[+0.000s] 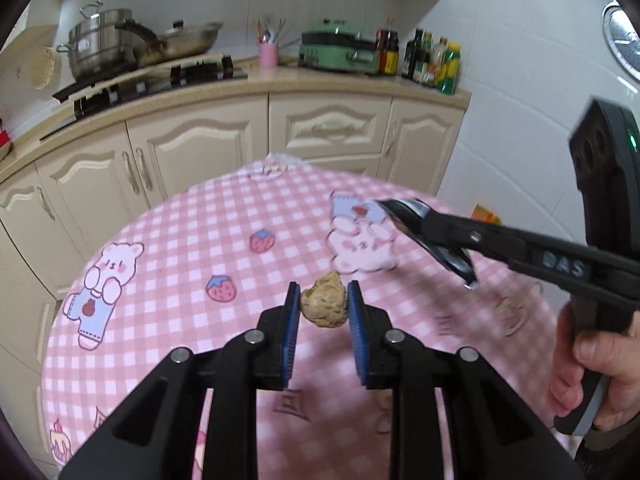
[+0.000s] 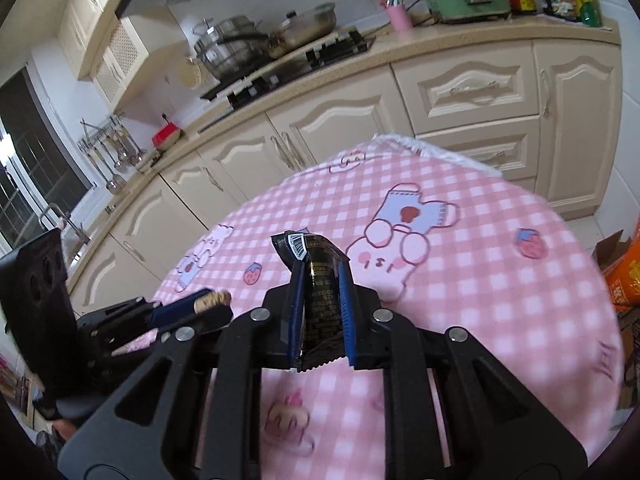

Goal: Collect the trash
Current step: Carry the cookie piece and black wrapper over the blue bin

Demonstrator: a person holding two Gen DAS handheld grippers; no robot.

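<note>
Above the pink checked surface (image 1: 192, 240), left wrist view: my left hand-held gripper (image 1: 324, 306) is closed on a tan crumpled lump of trash (image 1: 323, 305), its blue pads (image 1: 295, 320) pressing the lump from both sides; the lump is roughly round, with no clear long axis, and I cannot tell whether it touches the cloth. To the right, my right hand-held gripper (image 1: 436, 240) reaches in from the edge, carrying a dark shiny wrapper (image 1: 452, 256) that is blurred here; my right hand (image 1: 592, 376) grips its handle. Behind the surface stand cream cabinets (image 1: 200, 148), a stove with a steel pot (image 1: 96, 46) and a wok (image 1: 188, 40), a pink utensil cup (image 1: 267, 54), a green appliance (image 1: 340, 50) and bottles (image 1: 432, 62).

Right wrist view: only here is the wrapper (image 2: 320, 300) seen plainly. My right hand-held gripper (image 2: 322, 308) is closed on it, the pads (image 2: 345, 300) clamping its middle. Its long axis runs along the fingers, away from the camera, with one crimped end projecting past the tips and the other toward the gripper body. At lower left, my left hand-held gripper (image 2: 212, 304) appears side-on with the tan lump (image 2: 214, 299) at its tip. An orange package (image 2: 626, 276) lies off the surface's right edge. Nothing stands between the two grippers.
</note>
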